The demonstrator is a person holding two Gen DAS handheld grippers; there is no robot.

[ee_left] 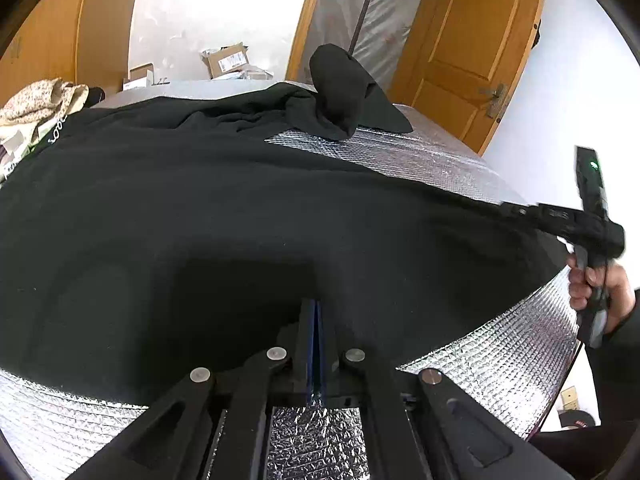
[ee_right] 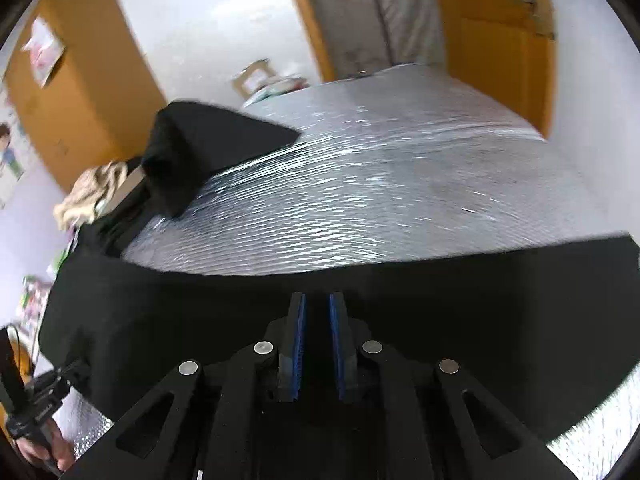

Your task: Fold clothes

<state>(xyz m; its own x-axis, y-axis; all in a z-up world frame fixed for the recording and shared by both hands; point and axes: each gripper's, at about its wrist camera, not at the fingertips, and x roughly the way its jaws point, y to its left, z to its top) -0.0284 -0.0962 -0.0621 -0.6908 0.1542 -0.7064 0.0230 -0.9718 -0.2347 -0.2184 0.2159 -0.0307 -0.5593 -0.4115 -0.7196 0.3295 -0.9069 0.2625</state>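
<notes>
Black garment [ee_left: 200, 200], no readable label

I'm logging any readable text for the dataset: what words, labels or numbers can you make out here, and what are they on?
None reads clearly.
Shipping label on the cardboard box: too small.
Red mark on the black cap: too small.
White marks on the fabric beside the beige cloth: not legible.
Wall posters: blurred.

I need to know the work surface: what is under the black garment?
The black garment lies on a silver quilted foil mat, bare at its near and far edges. Whatever is beneath the mat, or under the cloth's middle, stays covered.
</notes>
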